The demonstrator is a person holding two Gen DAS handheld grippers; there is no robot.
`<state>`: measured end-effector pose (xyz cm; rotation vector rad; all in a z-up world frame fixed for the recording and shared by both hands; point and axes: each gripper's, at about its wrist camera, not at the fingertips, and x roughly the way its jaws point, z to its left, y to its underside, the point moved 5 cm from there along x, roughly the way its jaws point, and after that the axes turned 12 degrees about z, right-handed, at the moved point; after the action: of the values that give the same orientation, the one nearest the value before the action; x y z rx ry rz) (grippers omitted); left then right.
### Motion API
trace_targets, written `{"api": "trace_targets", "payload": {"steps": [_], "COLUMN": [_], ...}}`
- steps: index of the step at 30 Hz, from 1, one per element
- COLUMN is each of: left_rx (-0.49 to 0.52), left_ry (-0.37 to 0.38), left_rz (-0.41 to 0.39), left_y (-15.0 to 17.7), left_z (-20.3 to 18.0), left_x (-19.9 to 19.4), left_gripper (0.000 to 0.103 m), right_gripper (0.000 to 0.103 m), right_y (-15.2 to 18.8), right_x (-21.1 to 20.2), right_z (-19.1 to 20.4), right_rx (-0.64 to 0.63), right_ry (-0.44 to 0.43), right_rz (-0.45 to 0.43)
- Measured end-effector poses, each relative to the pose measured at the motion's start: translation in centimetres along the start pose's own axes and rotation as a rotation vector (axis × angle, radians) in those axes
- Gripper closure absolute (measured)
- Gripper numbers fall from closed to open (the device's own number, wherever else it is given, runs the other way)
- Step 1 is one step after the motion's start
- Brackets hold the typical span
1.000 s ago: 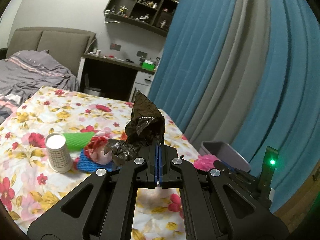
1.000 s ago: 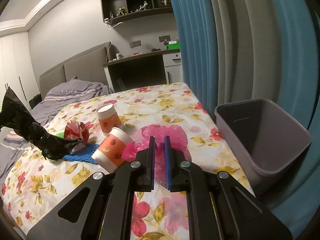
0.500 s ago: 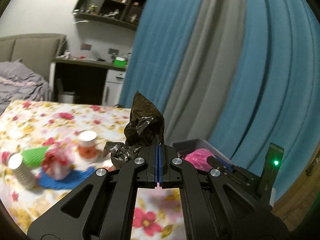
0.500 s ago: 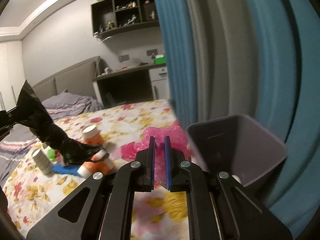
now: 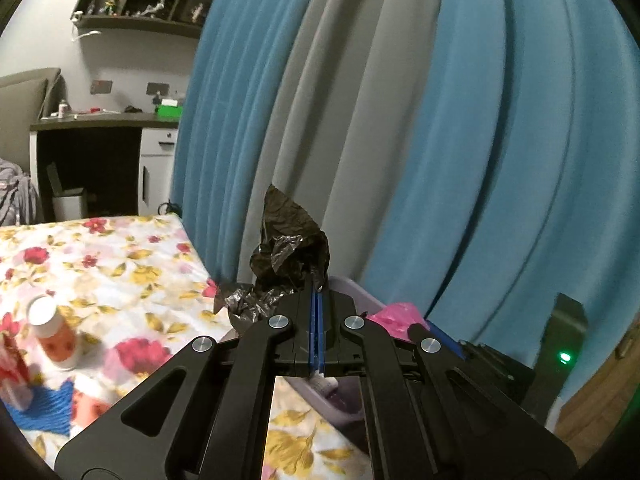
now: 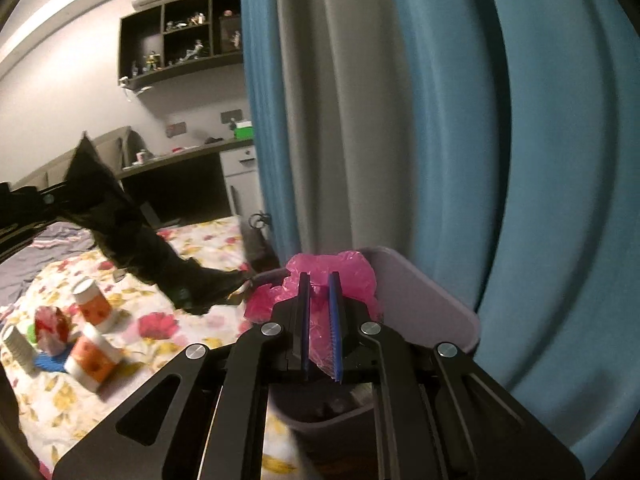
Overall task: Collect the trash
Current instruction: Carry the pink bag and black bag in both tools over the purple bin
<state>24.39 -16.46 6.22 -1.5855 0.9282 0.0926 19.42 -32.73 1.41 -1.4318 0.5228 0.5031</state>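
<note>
My left gripper (image 5: 316,292) is shut on a crumpled black plastic bag (image 5: 290,248) and holds it over the near rim of the grey bin (image 5: 352,294). The bag also shows hanging in the right wrist view (image 6: 160,264). My right gripper (image 6: 320,292) is shut on a pink plastic bag (image 6: 352,272) and holds it above the open grey bin (image 6: 440,308). The pink bag shows in the left wrist view (image 5: 396,318) too.
Orange-and-white paper cups (image 6: 94,298) (image 6: 92,358), a white ribbed cup (image 6: 18,346), a red wrapper (image 6: 50,326) and a blue mat (image 5: 38,408) lie on the floral bedsheet (image 5: 120,276). Blue and grey curtains (image 5: 440,140) hang behind the bin. A desk (image 5: 100,128) stands beyond.
Both grippers have swung right from over the bed toward the bin, carrying the black bag and the pink bag. The bin is now directly under them.
</note>
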Motion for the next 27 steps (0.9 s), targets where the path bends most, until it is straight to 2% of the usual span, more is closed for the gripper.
{"api": "trace_targets", "payload": {"steps": [3,8,27], "left_rx": [0.000,-0.001,-0.001], "left_ry": [0.005,0.010,0.018], "left_rz": [0.045,0.086,0.165], "left_y": [0.1,0.5,1.4], "left_z": [-0.2,-0.3,-1.0], "left_x": [3.0,5.8,10.4], "left_gripper": [0.103,0.103,0.103], "right_gripper": [0.093,0.093,0.093], "right_y": [0.0,0.5,0.7], "right_x": [1.0,2.1,4.4], "right_z": [-0.7,-1.6,-3.0], "right_rx": [0.003,0.005,0.026], "right_ry": [0.018,0.040,0.041], "right_rz": [0.015,0.036,0.083]}}
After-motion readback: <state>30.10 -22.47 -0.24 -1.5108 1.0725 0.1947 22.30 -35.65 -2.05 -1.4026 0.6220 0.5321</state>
